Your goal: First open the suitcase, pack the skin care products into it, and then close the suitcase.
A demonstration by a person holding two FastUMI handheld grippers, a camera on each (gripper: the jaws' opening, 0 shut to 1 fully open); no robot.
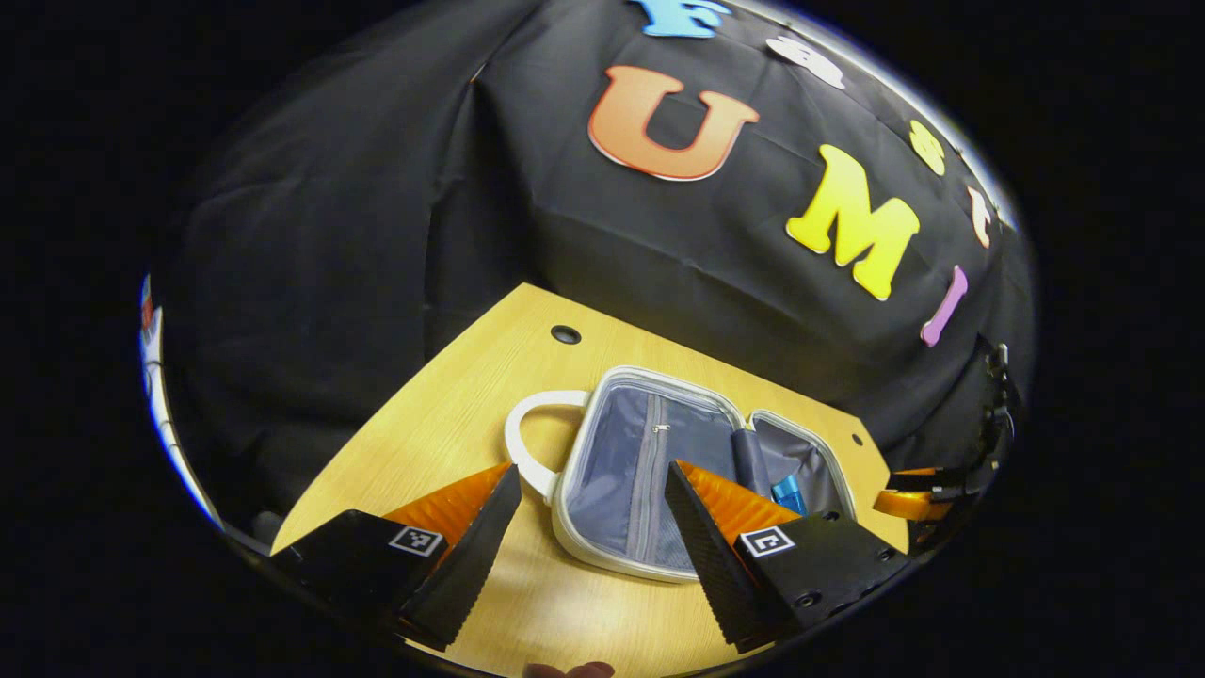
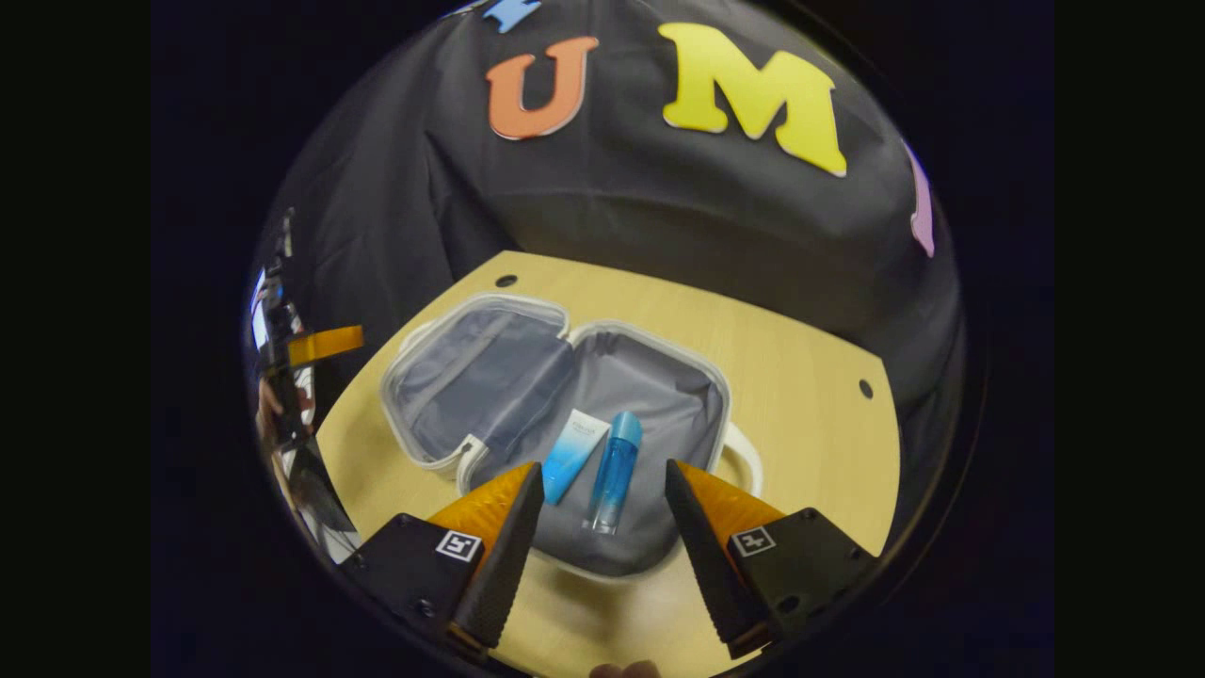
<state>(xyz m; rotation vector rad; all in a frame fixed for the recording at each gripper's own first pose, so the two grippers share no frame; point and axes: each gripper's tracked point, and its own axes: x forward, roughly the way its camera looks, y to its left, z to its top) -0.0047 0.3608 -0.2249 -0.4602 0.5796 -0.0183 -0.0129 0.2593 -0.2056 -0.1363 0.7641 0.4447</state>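
Black cloth wall behind, pale wooden table (image 2: 800, 348) below, filling the lower half of both views. On it, centre of the right gripper view, the suitcase (image 2: 555, 414) lying fully open, two grey-lined halves hinged side by side, white rim all round, a white handle at its lower right edge. In the right-hand half, a white-and-blue tube (image 2: 574, 454) and a blue bottle (image 2: 617, 469) side by side, just apart or barely touching, long axes running from the near rim up toward the middle of the case. Right gripper (image 2: 602, 527) hovering directly over the near rim, fingers spread wide, holding nothing, bottle's lower end showing in the gap between them. In the left gripper view, the same suitcase (image 1: 659, 471) at lower centre, zipped mesh half nearest, bottle cap (image 1: 789, 492) peeking past the right finger. Left gripper (image 1: 593, 527) likewise released and empty, straddling the handle (image 1: 532, 443) and the near white rim of the lid half. Other gripper visible at the far right edge of that view, well apart. Products apparently packed already; closing seems the step left. Lid half lying toward the left gripper, hinge line running away from the fingers up the frame, so the fold probably goes from the left-hand side over onto the filled half. Left gripper judged the nearer to that free edge. Risk: the bottle rolling as the lid drops.
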